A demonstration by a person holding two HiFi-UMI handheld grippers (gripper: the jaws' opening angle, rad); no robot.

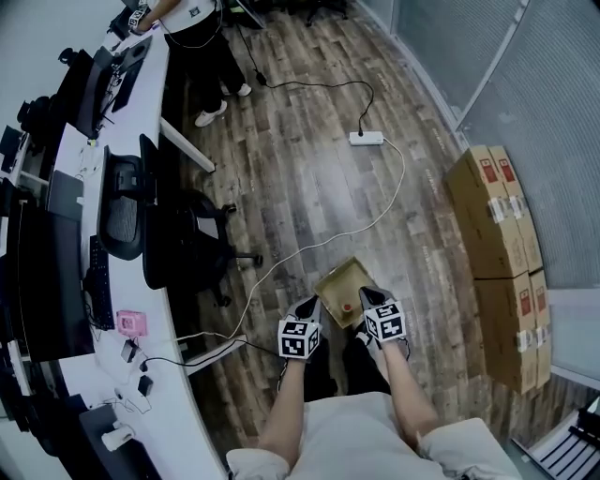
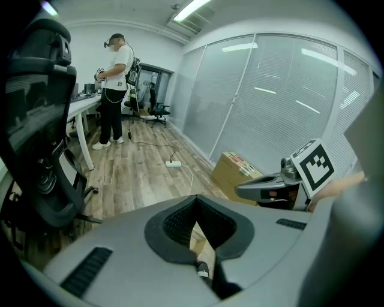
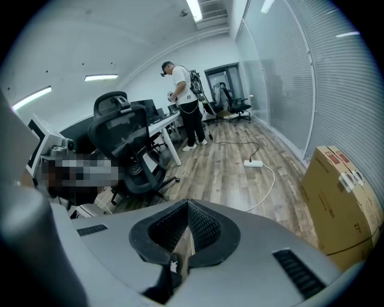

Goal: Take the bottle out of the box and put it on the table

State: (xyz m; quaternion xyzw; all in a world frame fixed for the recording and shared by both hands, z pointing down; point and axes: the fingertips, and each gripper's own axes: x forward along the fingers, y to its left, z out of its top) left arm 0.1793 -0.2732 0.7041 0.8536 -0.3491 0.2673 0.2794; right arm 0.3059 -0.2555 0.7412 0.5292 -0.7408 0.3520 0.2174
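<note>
A small open cardboard box [image 1: 339, 284] stands on the wood floor just ahead of my knees. A red-topped thing [image 1: 347, 307], apparently the bottle, shows inside it near its near edge. In the head view my left gripper [image 1: 307, 307] hangs just left of the box and my right gripper [image 1: 368, 296] reaches over its near right corner. Both point down and forward. In the left gripper view the left gripper [image 2: 195, 199] has its jaws closed tip to tip with nothing between them. The right gripper [image 3: 188, 202] is likewise shut and empty. The long white table [image 1: 153, 112] runs along the left.
Black office chairs [image 1: 141, 221] stand by the table, which carries monitors and keyboards. A white power strip [image 1: 367, 139] trails a cable across the floor toward the table. Stacked cardboard cartons [image 1: 502, 234] line the right wall. Another person [image 1: 192, 28] stands at the table's far end.
</note>
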